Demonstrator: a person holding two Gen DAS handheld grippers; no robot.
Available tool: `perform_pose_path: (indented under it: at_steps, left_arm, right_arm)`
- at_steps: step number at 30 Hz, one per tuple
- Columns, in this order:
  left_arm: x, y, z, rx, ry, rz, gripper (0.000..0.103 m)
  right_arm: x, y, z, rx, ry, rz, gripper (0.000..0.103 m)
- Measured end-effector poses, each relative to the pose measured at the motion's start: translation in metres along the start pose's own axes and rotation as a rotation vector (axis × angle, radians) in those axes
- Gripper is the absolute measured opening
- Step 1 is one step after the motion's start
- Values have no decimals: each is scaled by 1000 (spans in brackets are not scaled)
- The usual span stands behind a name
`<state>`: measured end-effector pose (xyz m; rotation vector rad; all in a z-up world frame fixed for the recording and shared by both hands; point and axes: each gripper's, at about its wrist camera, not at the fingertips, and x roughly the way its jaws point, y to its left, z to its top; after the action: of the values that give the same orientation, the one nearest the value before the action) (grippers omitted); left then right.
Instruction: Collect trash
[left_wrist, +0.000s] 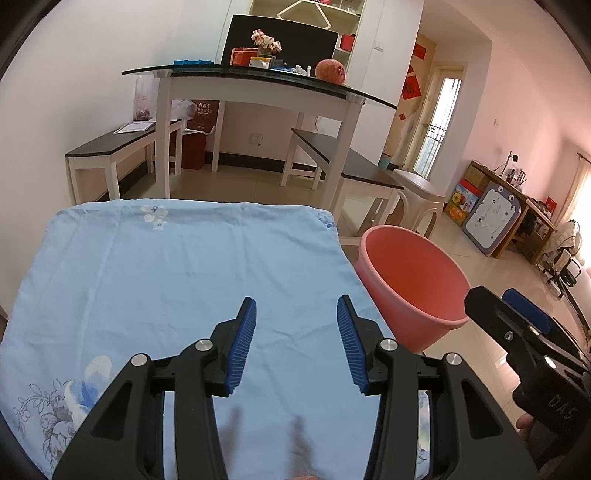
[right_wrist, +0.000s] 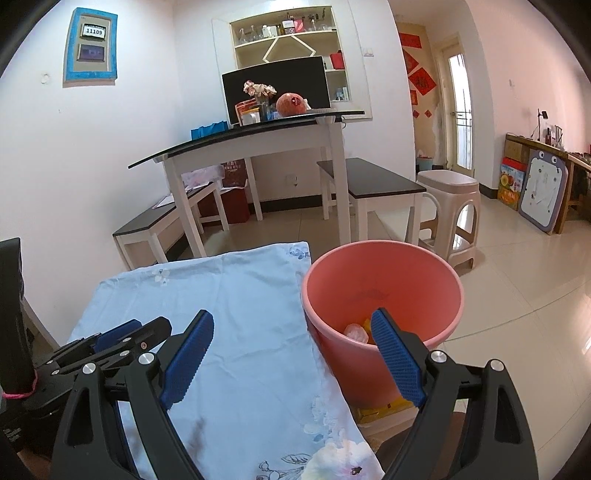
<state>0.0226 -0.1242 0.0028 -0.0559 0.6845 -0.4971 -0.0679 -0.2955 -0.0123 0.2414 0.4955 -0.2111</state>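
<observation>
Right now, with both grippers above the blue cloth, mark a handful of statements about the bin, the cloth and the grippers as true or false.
1. The left gripper is clamped on a piece of trash. False: its jaws are apart with nothing between them.
2. The pink bin already has items inside. True.
3. The blue cloth has trash lying on it. False: no trash shows on it.
4. The right gripper is open. True.
5. The bin stands on the cloth. False: it stands beside the cloth.

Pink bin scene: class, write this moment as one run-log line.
left gripper: open, empty, over blue cloth | right gripper: open, empty | pink bin: beside cloth, trash inside
</observation>
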Motion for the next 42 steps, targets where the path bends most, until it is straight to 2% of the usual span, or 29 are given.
perform_pose_path:
  at_steps: [42]
  left_arm:
    - [23,6,-3,24,42,13,46]
  right_arm:
    - [35,-3,-6,17,63,-27,85]
